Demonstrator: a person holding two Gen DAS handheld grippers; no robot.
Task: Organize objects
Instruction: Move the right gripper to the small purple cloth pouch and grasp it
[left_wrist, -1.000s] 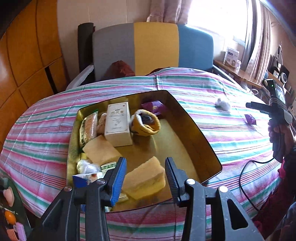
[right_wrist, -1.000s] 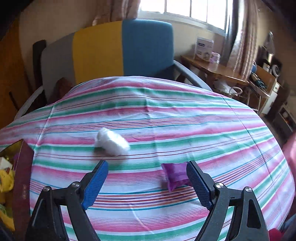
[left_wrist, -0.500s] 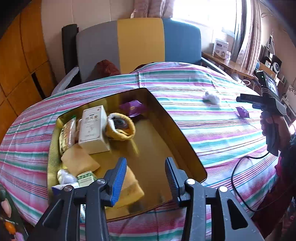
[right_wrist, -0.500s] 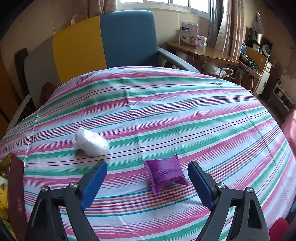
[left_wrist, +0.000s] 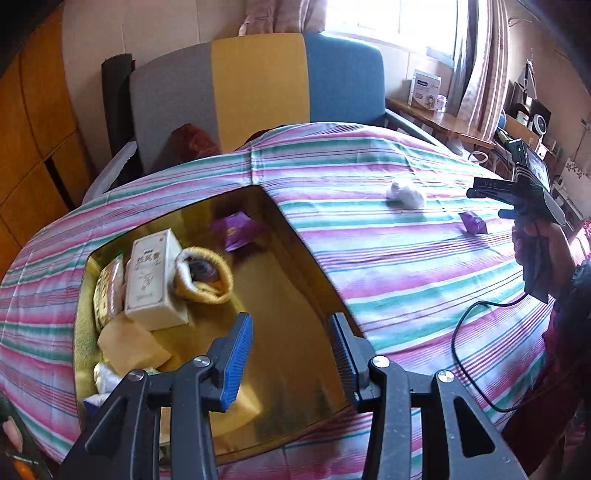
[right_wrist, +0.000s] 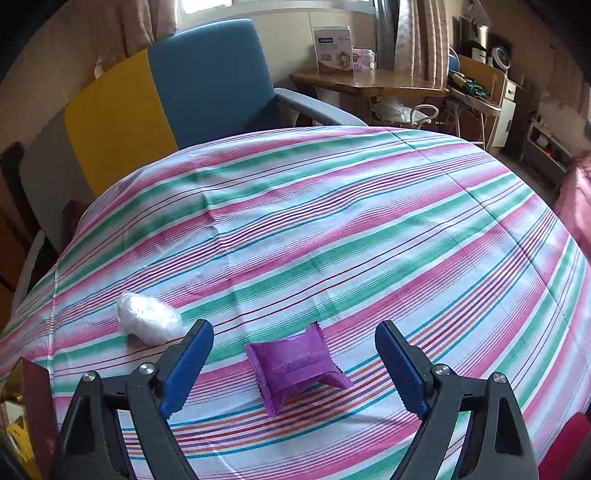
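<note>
A gold-lined box (left_wrist: 306, 258) sits on the striped tablecloth and holds a white carton (left_wrist: 153, 278), a yellow sock roll (left_wrist: 203, 278), a purple packet (left_wrist: 238, 229), yellow sponges (left_wrist: 131, 347) and other small items. My left gripper (left_wrist: 291, 360) is open and empty above the box's near end. My right gripper (right_wrist: 293, 365) is open, its fingers either side of a purple packet (right_wrist: 295, 365) lying on the cloth. That packet also shows in the left wrist view (left_wrist: 472, 222). A white plastic wad (right_wrist: 149, 322) lies to its left, and shows in the left wrist view (left_wrist: 405, 194).
The round table's striped cloth (right_wrist: 332, 240) curves down at its edges. A grey, yellow and blue chair (left_wrist: 258, 96) stands behind the table. A wooden desk (right_wrist: 369, 81) with a box stands by the window. A cable (left_wrist: 476, 354) trails from the right gripper's handle.
My left gripper has swung right, off the sponge it was over, toward the box's bare right side. My right gripper has moved forward so the purple packet now lies between its fingers.
</note>
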